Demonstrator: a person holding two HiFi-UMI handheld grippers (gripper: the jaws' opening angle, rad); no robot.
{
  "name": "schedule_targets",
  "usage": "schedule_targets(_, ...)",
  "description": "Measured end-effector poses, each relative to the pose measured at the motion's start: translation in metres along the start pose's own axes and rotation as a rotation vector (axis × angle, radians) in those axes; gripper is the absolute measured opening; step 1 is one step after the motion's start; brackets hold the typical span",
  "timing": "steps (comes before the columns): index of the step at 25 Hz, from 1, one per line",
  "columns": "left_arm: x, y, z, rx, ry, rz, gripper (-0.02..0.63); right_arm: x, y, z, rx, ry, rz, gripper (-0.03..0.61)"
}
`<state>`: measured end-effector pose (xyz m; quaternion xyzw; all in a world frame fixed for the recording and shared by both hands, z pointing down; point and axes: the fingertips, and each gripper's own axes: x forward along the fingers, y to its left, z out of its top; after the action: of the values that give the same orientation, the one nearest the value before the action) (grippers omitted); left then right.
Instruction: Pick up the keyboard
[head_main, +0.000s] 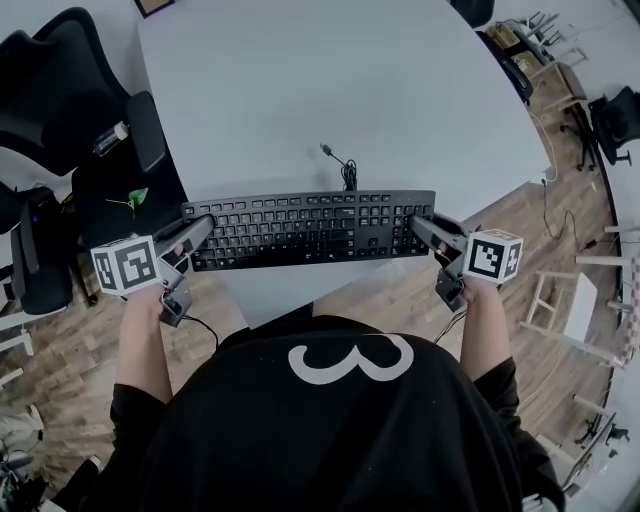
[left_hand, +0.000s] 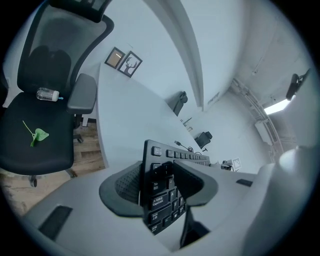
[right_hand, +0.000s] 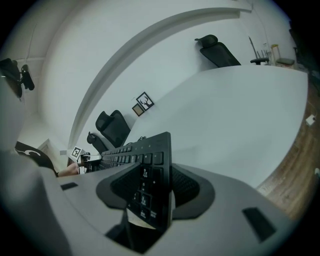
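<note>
A black keyboard (head_main: 310, 228) lies lengthwise across the near part of the white table (head_main: 330, 90), and its cable (head_main: 345, 170) trails off the back edge. My left gripper (head_main: 195, 232) is shut on its left end. In the left gripper view the keyboard (left_hand: 161, 200) stands edge-on between the two dark pads (left_hand: 125, 187), which press on both faces. My right gripper (head_main: 420, 228) is shut on the right end. There too the keyboard (right_hand: 150, 165) sits between the pads (right_hand: 187, 189). I cannot tell whether it still touches the table.
A black office chair (head_main: 60, 120) stands left of the table, with a plastic bottle (head_main: 110, 138) and a green leaf (head_main: 135, 198) on its seat. The table's front edge is close to my body. Wooden floor, white stools (head_main: 560, 300) and more chairs (head_main: 615, 120) lie to the right.
</note>
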<state>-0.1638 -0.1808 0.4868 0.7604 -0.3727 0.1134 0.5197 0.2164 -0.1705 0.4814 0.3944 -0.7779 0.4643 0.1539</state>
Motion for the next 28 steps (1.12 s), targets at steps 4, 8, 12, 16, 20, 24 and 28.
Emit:
schedule_targets(4,0.013,0.013,-0.011,0.001,-0.036,-0.009,0.185,0.008,-0.012,-0.007,-0.030,-0.013,-0.006,0.184)
schedule_targets(8,0.012,0.009,-0.007,0.061,-0.081,-0.026,0.186,0.002,-0.009,-0.006,-0.074,-0.069,-0.007,0.184)
schedule_targets(12,0.011,0.006,-0.005,0.092,-0.116,-0.046,0.186,-0.005,-0.005,-0.006,-0.106,-0.112,-0.013,0.184)
schedule_targets(16,0.007,0.000,-0.001,0.114,-0.151,-0.074,0.186,-0.012,0.003,0.000,-0.142,-0.153,-0.021,0.185)
schedule_targets(20,0.002,-0.003,0.003,0.142,-0.188,-0.079,0.186,-0.015,0.007,0.000,-0.165,-0.180,-0.021,0.186)
schedule_targets(24,0.002,-0.004,0.007,0.185,-0.240,-0.093,0.186,-0.015,0.008,0.001,-0.198,-0.222,-0.018,0.186)
schedule_targets(28,0.002,-0.002,0.006,0.206,-0.268,-0.102,0.186,-0.015,0.008,-0.002,-0.225,-0.255,-0.018,0.186)
